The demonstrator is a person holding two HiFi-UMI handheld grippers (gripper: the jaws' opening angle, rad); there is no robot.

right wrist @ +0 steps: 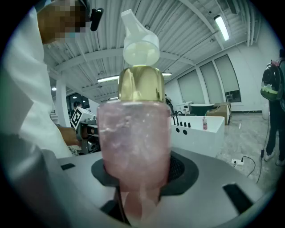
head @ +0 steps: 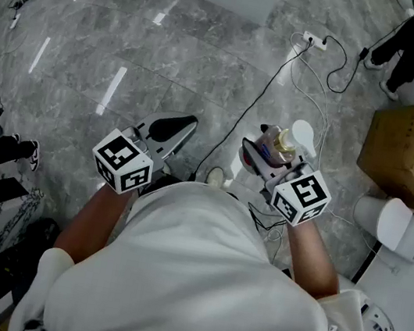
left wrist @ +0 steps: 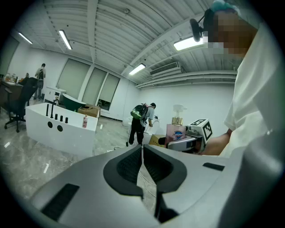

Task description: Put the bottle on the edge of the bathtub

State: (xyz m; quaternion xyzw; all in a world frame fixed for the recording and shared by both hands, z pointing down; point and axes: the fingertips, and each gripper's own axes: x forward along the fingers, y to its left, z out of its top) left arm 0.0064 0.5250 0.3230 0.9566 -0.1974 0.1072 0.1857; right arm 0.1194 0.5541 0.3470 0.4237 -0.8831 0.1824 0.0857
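My right gripper (right wrist: 138,173) is shut on a pink pump bottle (right wrist: 133,142) with a gold collar and white pump head, held upright between the jaws. The same bottle (head: 277,148) shows in the head view in front of the right marker cube, and the bottle (left wrist: 177,131) appears again at the right of the left gripper view. My left gripper (left wrist: 142,164) is shut with nothing between its jaws, and in the head view the left gripper (head: 170,129) hangs over the grey floor. The white bathtub (left wrist: 60,127) stands across the room; the bathtub (right wrist: 198,129) also shows behind the bottle.
A small pink bottle (left wrist: 84,121) stands on the tub's rim beside black taps (left wrist: 55,113). White and black cables and a power strip (head: 315,40) lie on the marble floor. A cardboard box (head: 401,151) and a white toilet (head: 395,225) are at the right. A person with a backpack (left wrist: 140,120) stands beyond.
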